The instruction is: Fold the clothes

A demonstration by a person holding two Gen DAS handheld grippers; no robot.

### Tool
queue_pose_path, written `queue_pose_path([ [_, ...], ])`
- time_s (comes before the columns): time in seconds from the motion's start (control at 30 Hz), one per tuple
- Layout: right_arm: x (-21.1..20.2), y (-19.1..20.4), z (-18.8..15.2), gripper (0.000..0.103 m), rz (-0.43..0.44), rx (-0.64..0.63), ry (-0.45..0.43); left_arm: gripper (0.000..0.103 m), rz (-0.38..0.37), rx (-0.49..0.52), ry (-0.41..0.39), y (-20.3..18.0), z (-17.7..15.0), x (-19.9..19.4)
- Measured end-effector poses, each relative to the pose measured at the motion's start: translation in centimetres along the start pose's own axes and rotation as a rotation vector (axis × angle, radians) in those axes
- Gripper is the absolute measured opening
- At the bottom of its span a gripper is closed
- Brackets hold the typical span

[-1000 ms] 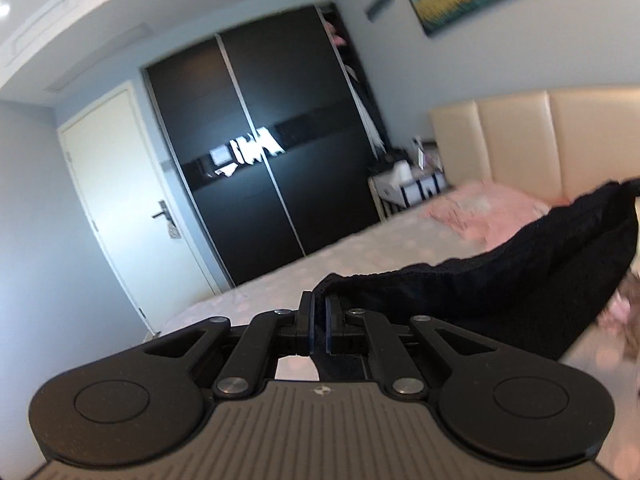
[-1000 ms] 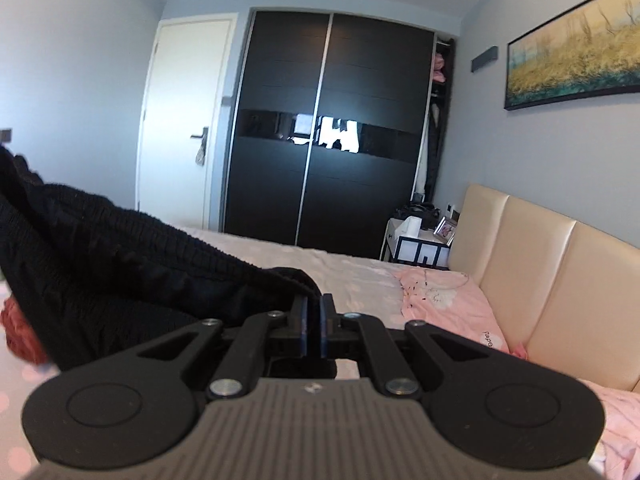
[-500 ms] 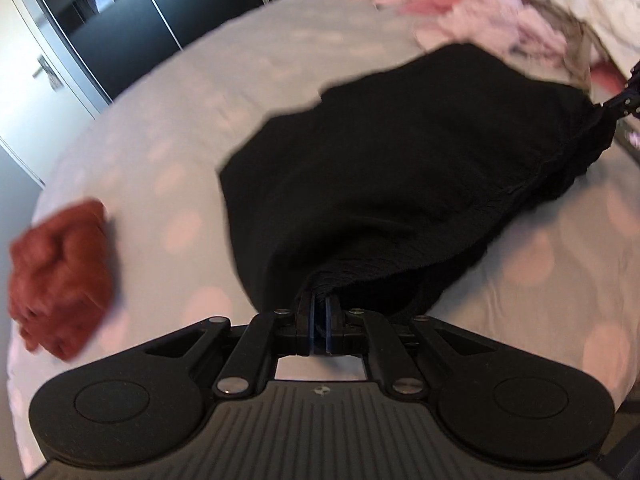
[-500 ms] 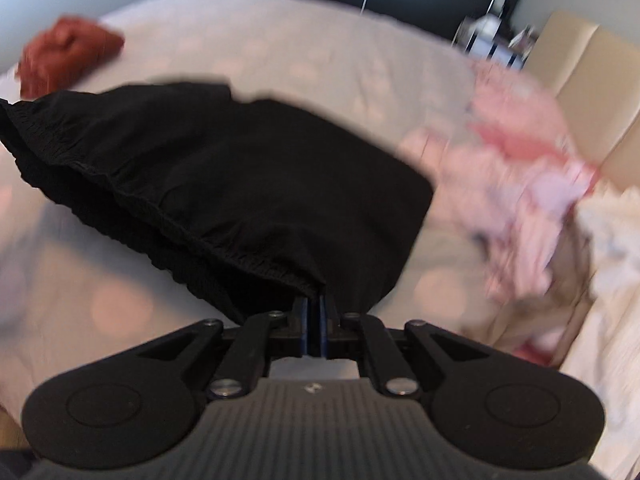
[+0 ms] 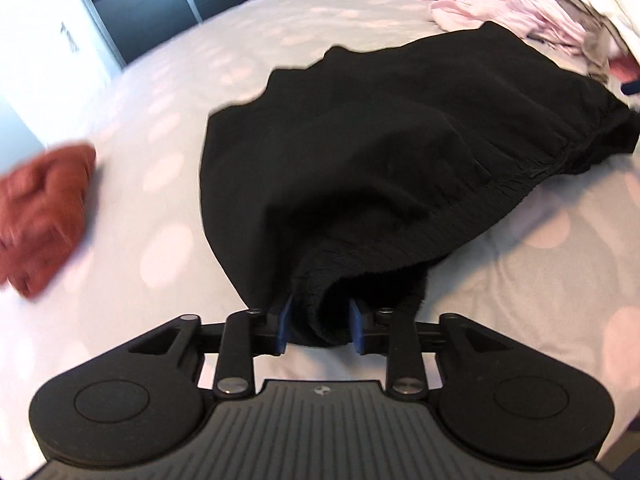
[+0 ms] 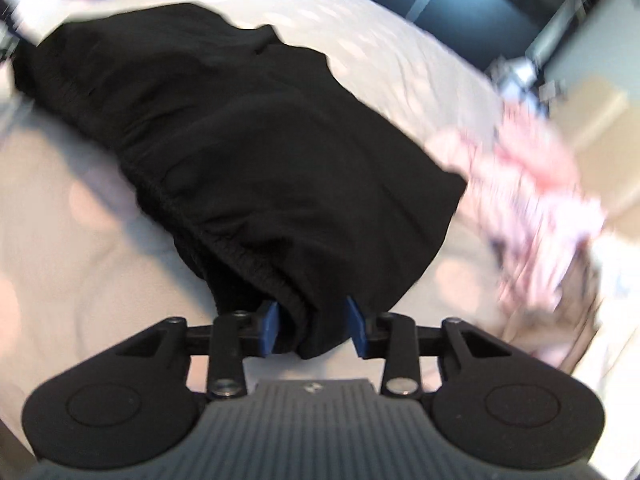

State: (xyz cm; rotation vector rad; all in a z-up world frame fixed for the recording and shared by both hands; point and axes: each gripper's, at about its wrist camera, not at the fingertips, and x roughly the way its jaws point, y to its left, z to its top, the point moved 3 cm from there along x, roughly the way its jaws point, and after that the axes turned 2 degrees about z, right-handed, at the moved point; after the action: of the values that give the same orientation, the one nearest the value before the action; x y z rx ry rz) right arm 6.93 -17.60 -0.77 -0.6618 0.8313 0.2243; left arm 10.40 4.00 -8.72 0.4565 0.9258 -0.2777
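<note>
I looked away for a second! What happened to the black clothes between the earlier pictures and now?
The black garment came down from mid-air and now lies spread on the bed. Both jaws are opening: the left hand-held gripper and the right hand-held gripper are letting go, with the fabric loose between the pads. The red cloth and the pink pile stayed where they were.

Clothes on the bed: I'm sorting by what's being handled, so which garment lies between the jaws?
The black garment, spread flat mid-bed; each opening gripper has an end of it between its jaws. The rust-red piece and the pink pile lie apart, untouched.
</note>
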Motion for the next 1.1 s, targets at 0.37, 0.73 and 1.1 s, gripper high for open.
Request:
queue_pose_path([
  [0.37, -1.6, 4.4, -0.2, 0.038, -0.118, -0.36, -0.103, 0.042, -0.101, -0.442, 0.131, 2.4, -3.1, 0.3],
  [0.73, -2.5, 8.7, -2.9, 0.031, -0.188, -0.628, -0.106, 0.028, -0.115, -0.533, 0.148, 2.6, -4.3, 1.1],
  [1.1, -0.6, 7.8, -1.9, 0.005, -0.263, -0.591, -0.081, 0.027, -0.085, -0.512, 0.07, 2.9, -4.2, -0.2],
])
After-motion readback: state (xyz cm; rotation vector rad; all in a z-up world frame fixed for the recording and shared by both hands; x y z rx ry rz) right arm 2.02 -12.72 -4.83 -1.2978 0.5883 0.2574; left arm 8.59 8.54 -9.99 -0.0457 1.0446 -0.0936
